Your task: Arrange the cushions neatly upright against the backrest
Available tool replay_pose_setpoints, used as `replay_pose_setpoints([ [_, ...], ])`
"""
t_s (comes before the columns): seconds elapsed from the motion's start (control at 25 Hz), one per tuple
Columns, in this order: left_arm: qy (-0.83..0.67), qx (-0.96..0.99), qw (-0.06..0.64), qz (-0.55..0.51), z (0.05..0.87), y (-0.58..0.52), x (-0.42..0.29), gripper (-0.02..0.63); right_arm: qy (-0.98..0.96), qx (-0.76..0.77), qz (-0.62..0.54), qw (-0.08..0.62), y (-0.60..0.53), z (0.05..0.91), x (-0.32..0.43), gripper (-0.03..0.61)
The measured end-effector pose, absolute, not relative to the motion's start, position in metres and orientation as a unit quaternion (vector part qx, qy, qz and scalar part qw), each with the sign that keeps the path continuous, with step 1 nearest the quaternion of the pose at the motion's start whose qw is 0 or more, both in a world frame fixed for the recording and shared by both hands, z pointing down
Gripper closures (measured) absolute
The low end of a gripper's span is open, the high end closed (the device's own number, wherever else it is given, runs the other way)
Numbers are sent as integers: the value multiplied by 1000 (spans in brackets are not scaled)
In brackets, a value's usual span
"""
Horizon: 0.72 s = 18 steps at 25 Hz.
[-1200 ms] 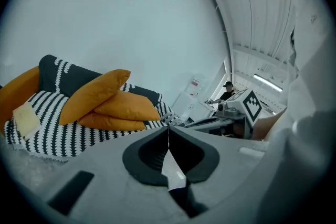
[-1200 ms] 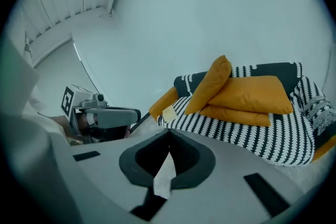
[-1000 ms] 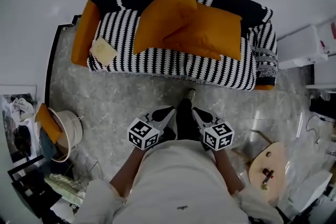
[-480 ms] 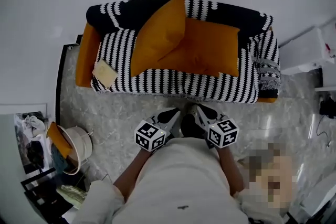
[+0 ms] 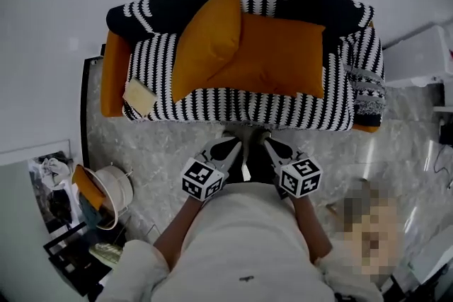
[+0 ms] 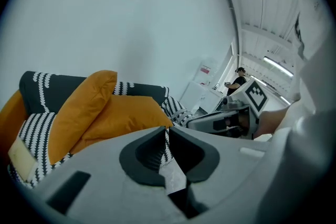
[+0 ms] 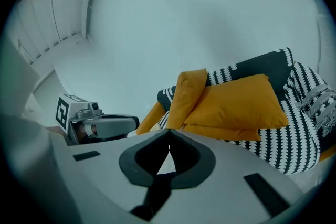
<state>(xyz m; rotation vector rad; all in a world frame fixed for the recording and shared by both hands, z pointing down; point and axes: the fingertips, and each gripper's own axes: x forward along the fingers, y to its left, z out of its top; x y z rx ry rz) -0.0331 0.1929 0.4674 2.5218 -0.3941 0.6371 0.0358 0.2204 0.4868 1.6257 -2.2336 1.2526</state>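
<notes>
Two orange cushions lie on a black-and-white striped sofa (image 5: 297, 109). The left cushion (image 5: 207, 40) leans tilted over the edge of the flatter right cushion (image 5: 279, 56). Both show again in the left gripper view, left cushion (image 6: 79, 107) and right cushion (image 6: 126, 115), and in the right gripper view, left cushion (image 7: 187, 94) and right cushion (image 7: 239, 102). My left gripper (image 5: 233, 146) and right gripper (image 5: 267, 145) hang side by side over the floor just in front of the sofa, both shut and empty, short of the cushions.
A small cream pad (image 5: 139, 97) rests on the seat's left end. A white basket (image 5: 106, 187) with an orange item stands on the floor at lower left, beside dark clutter. A white cabinet (image 5: 417, 56) stands right of the sofa. The marbled floor (image 5: 156, 152) lies between me and the sofa.
Both grippers have moved forward toward the sofa, which now sits closer and more centred in the head view. The cushions have not moved.
</notes>
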Motion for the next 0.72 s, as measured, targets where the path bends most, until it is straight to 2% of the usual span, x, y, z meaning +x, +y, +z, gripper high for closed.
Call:
replay_pose_setpoints([
  [0.32, -176, 912, 269, 255, 497, 113, -65, 588, -713, 554, 425, 69, 179, 494, 37, 571],
  [0.72, -142, 918, 226, 292, 539, 3, -79, 452, -669, 622, 399, 78, 108, 472, 54, 571],
])
